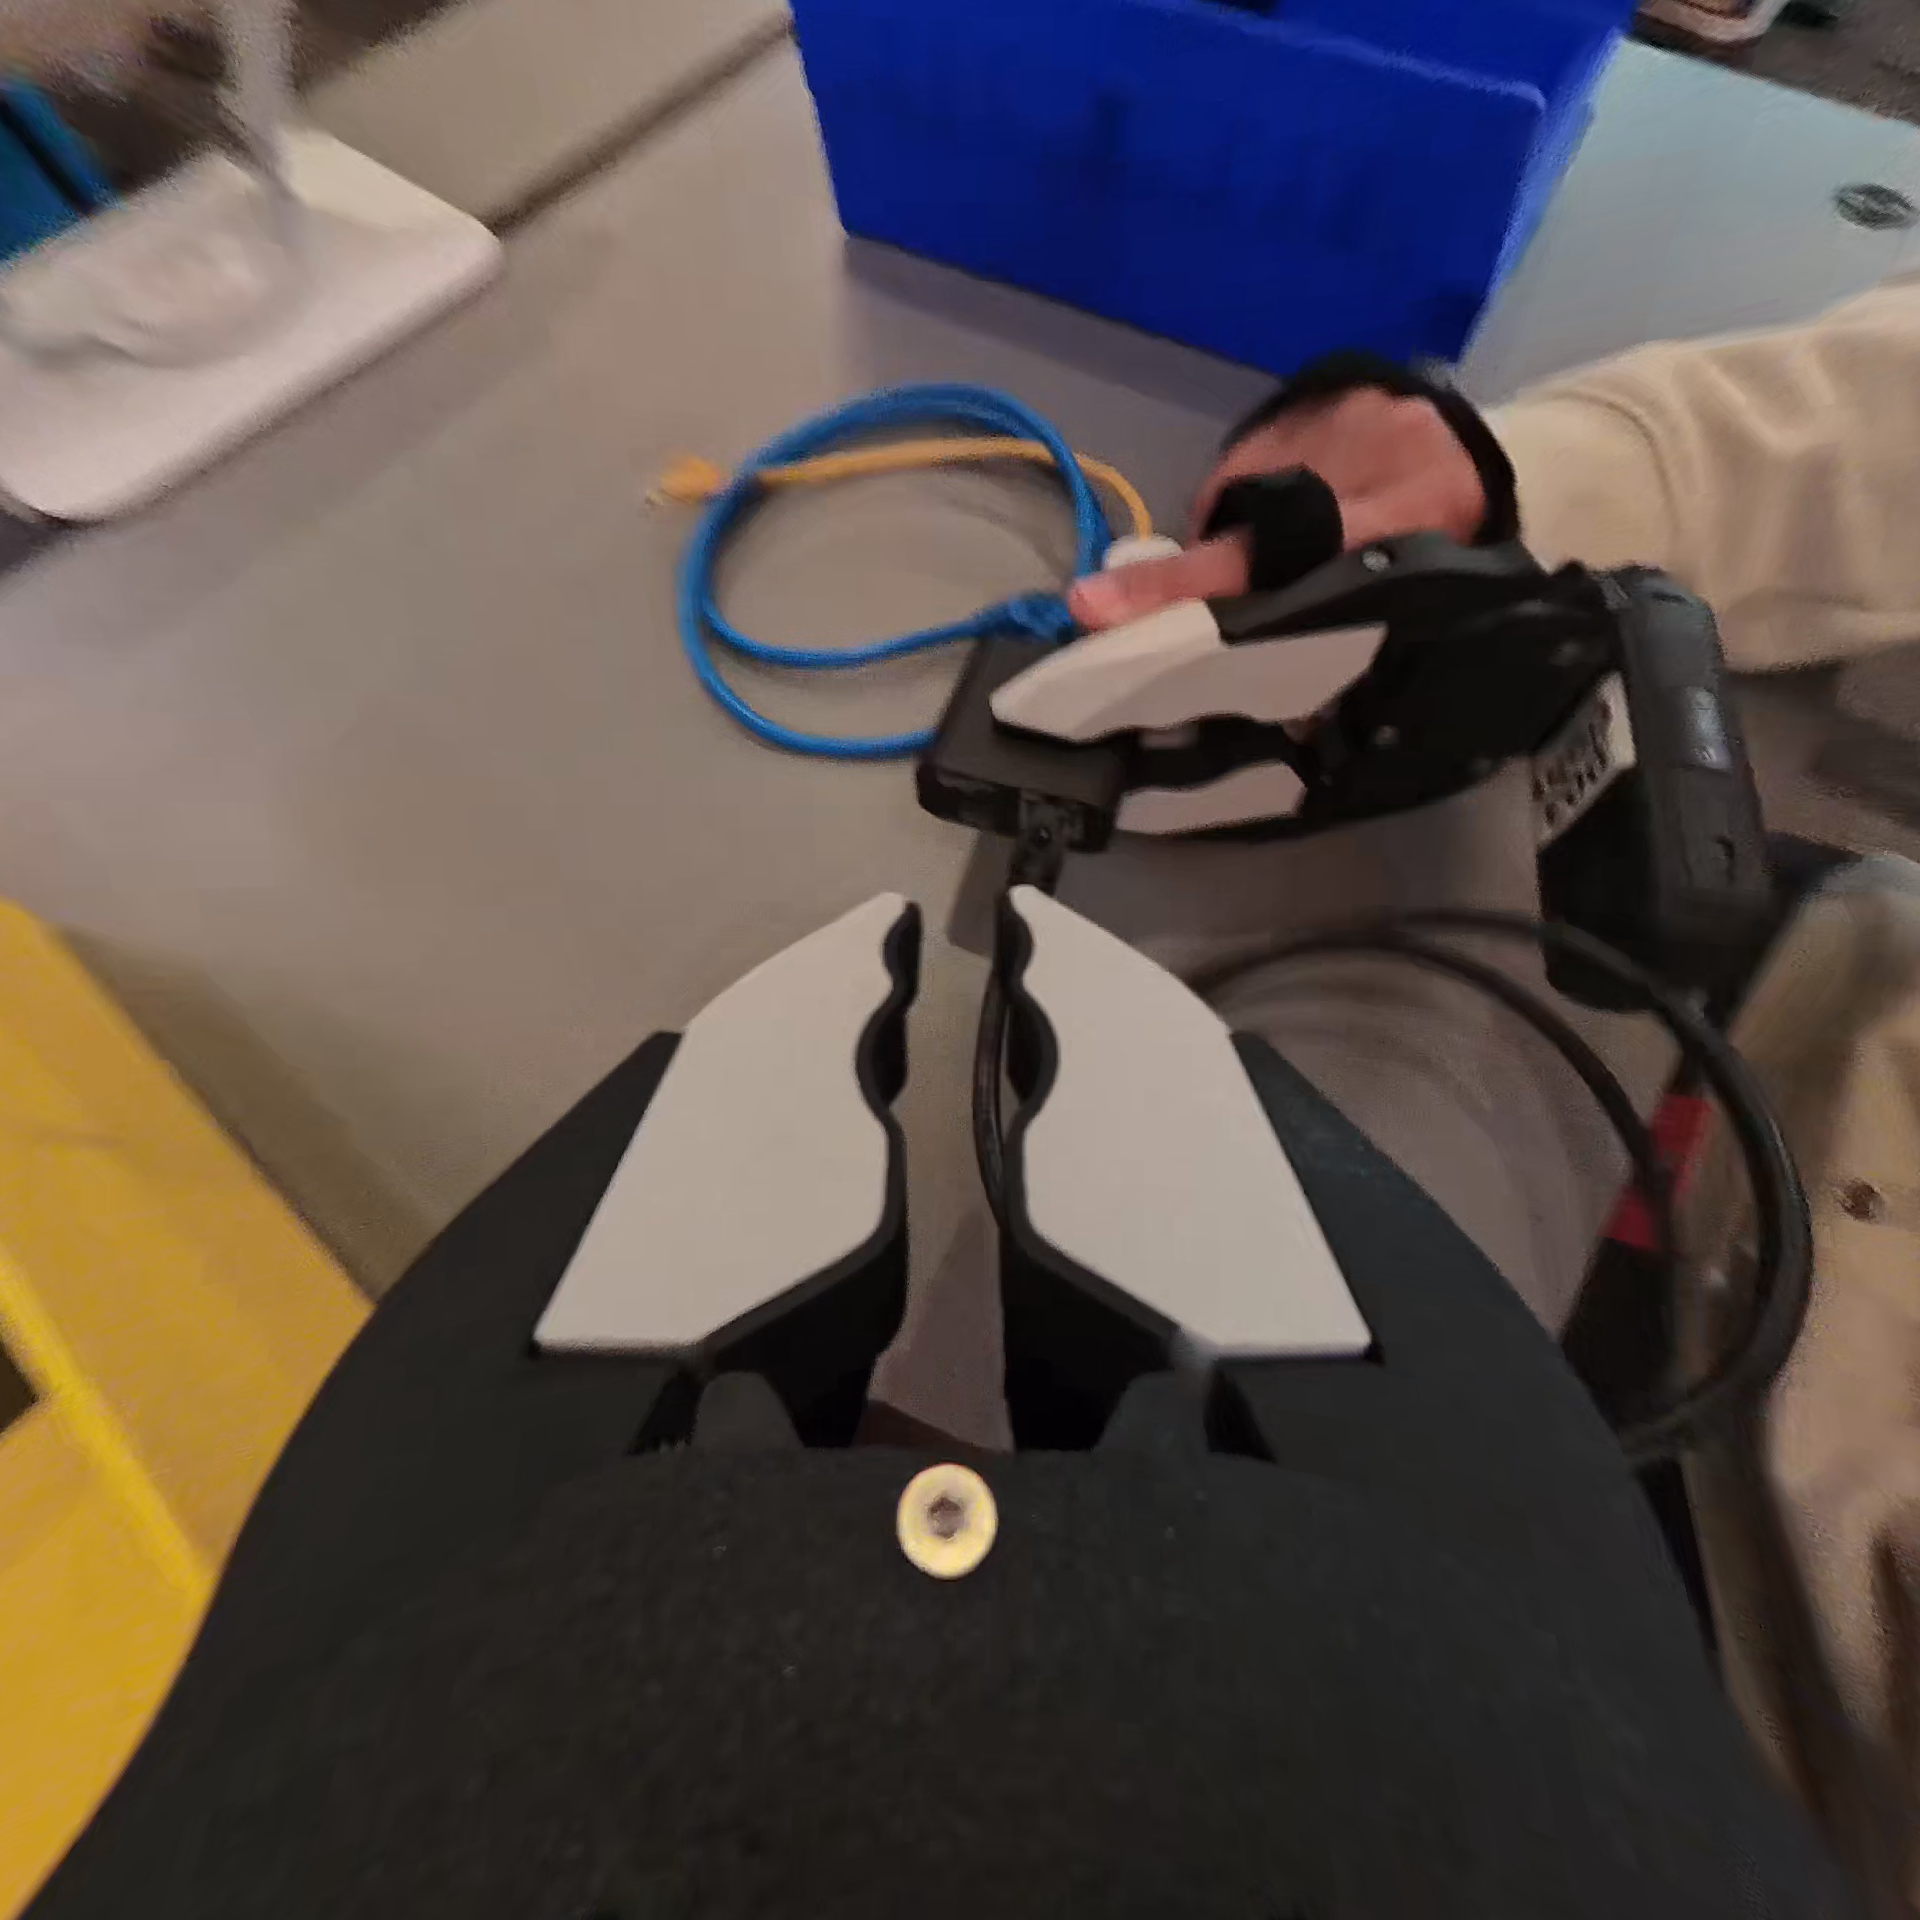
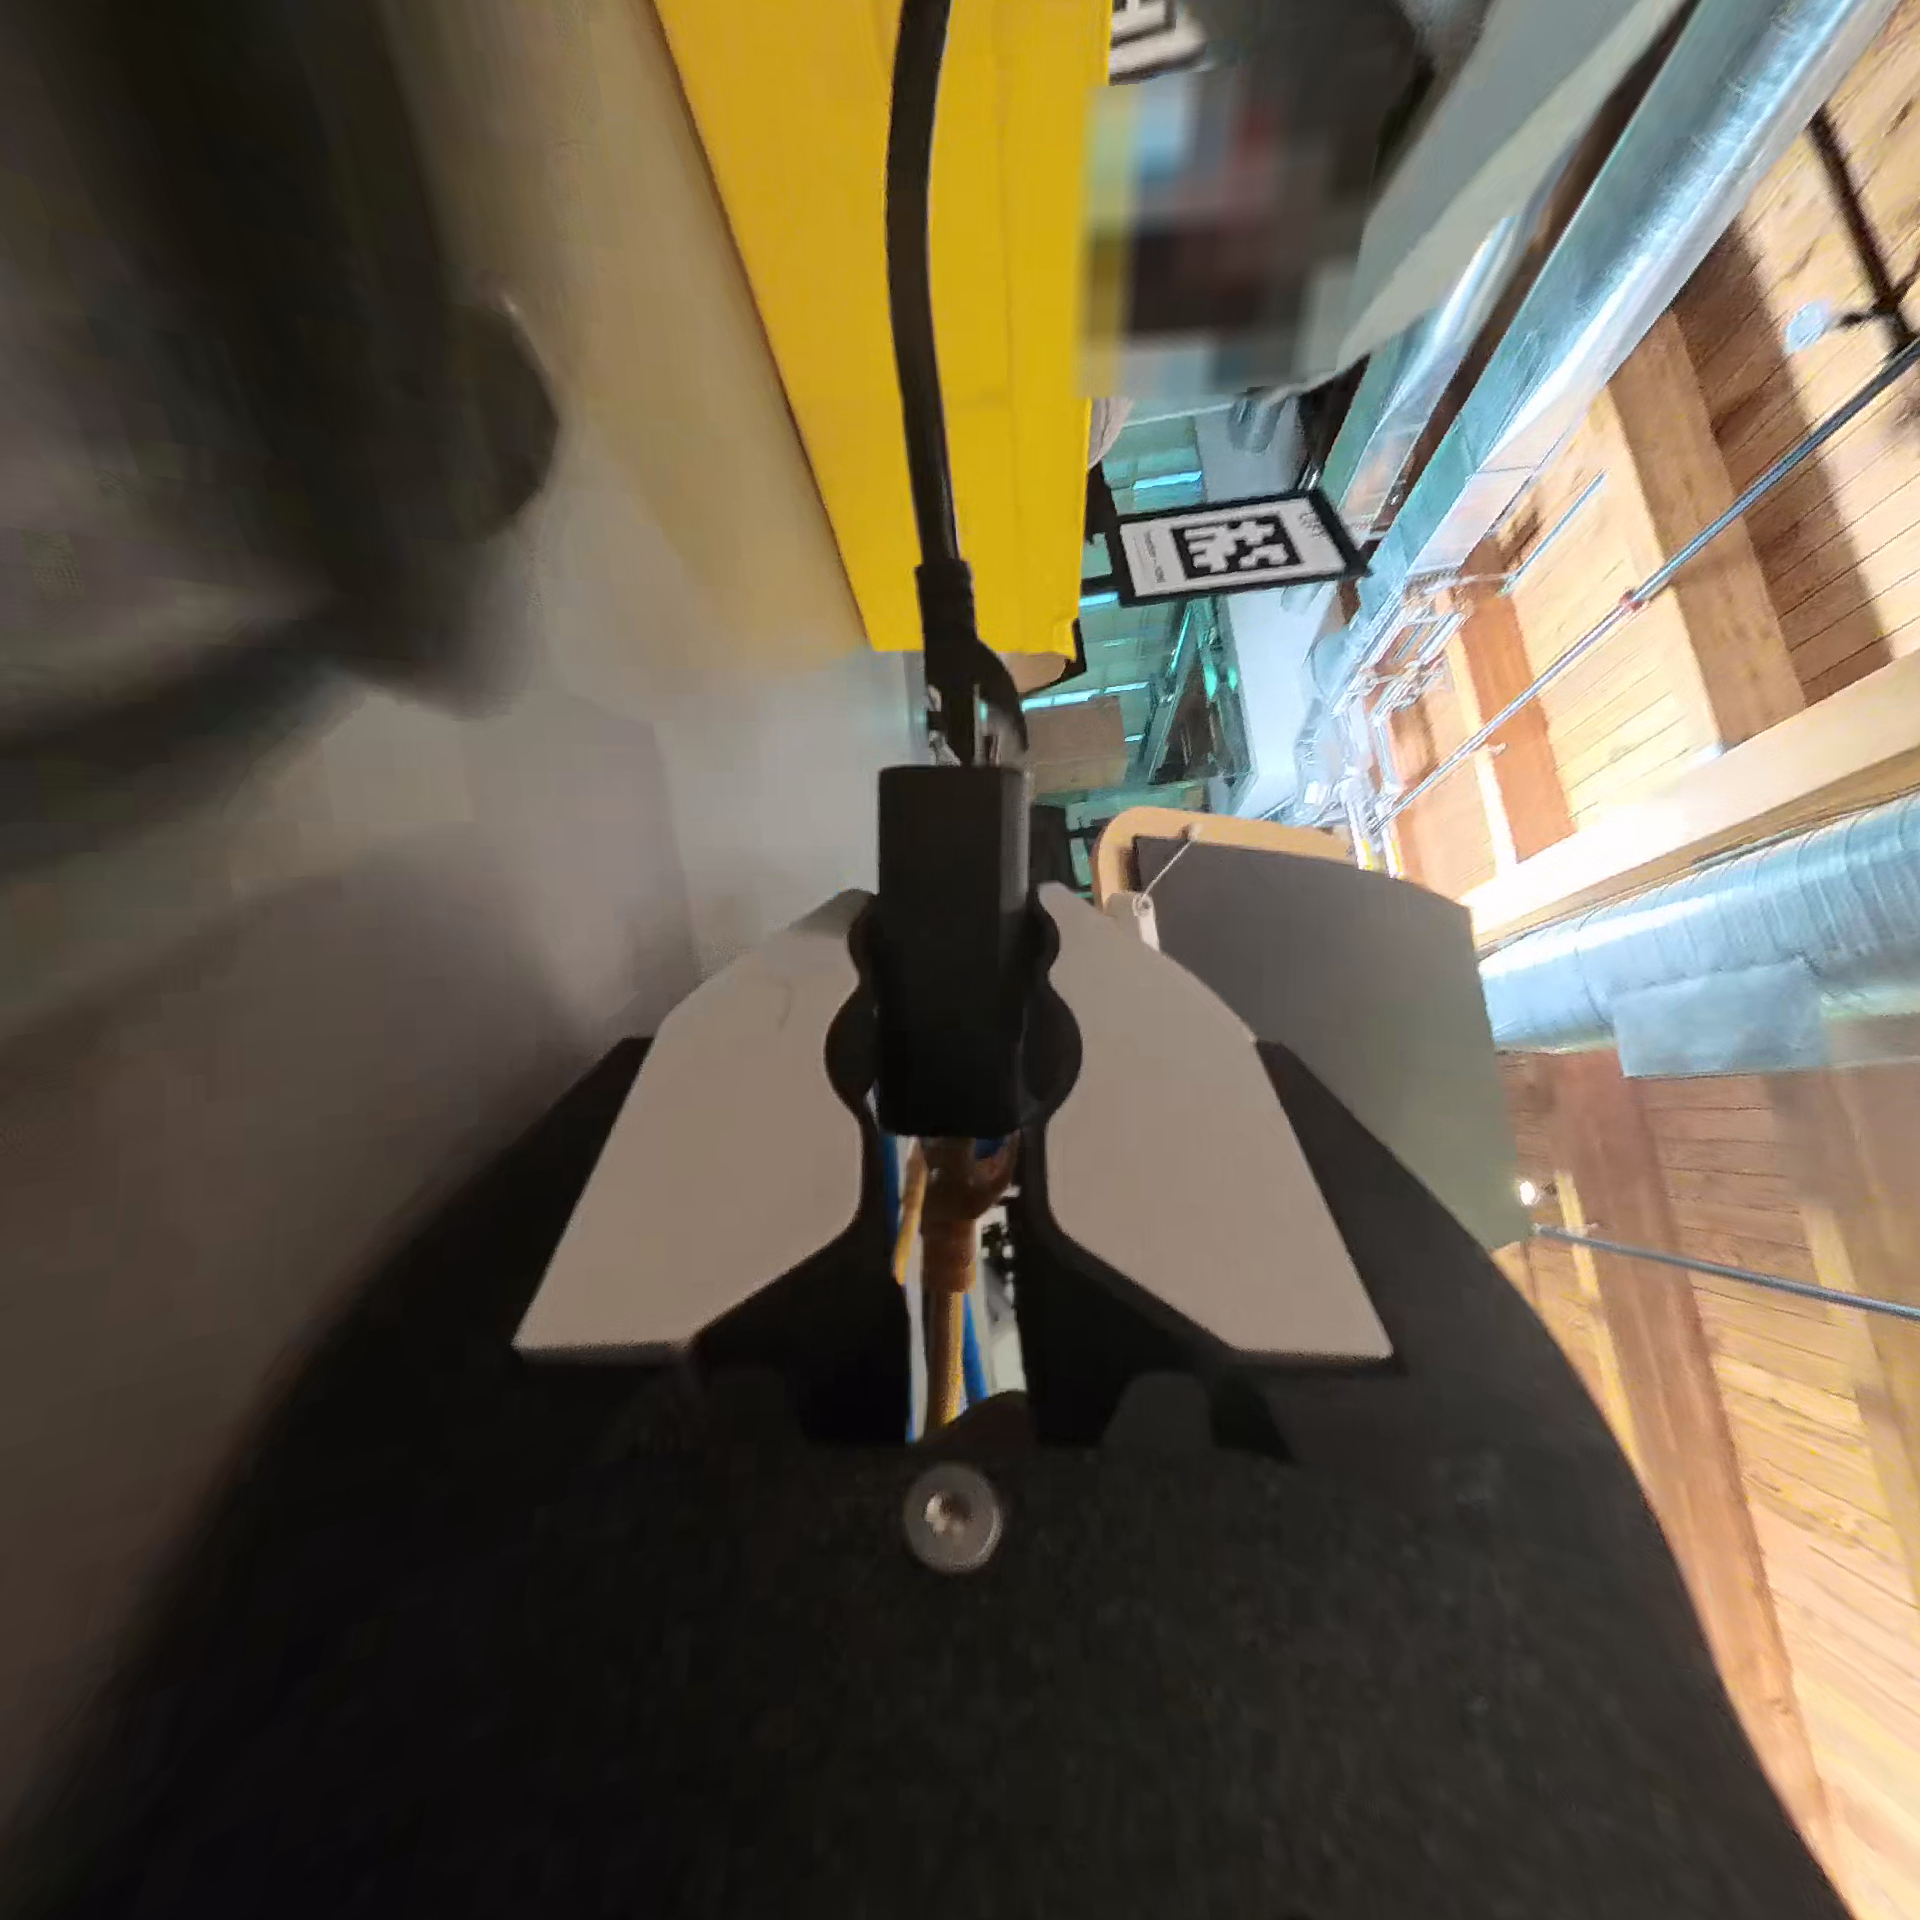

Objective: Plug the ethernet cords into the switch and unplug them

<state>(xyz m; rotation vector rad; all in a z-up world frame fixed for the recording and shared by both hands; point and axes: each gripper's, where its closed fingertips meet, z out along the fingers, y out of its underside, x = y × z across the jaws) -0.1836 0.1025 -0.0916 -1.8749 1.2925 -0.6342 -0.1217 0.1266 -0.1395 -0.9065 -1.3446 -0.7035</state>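
Sideways, right gripper point(image 1: 1023, 748) jaws clamp switch point(image 1: 997, 727), lifted off table point(image 1: 416, 727)

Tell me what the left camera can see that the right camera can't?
Only the left wrist view shows the blue cord coiled on the grey table, a yellow cord with it, the blue bin and a person's hand.

Only the right wrist view shows the ceiling pipes and a black-and-white marker sign.

Both show the black switch held in the right tongs, the black cord plugged into it, and a yellow bin.
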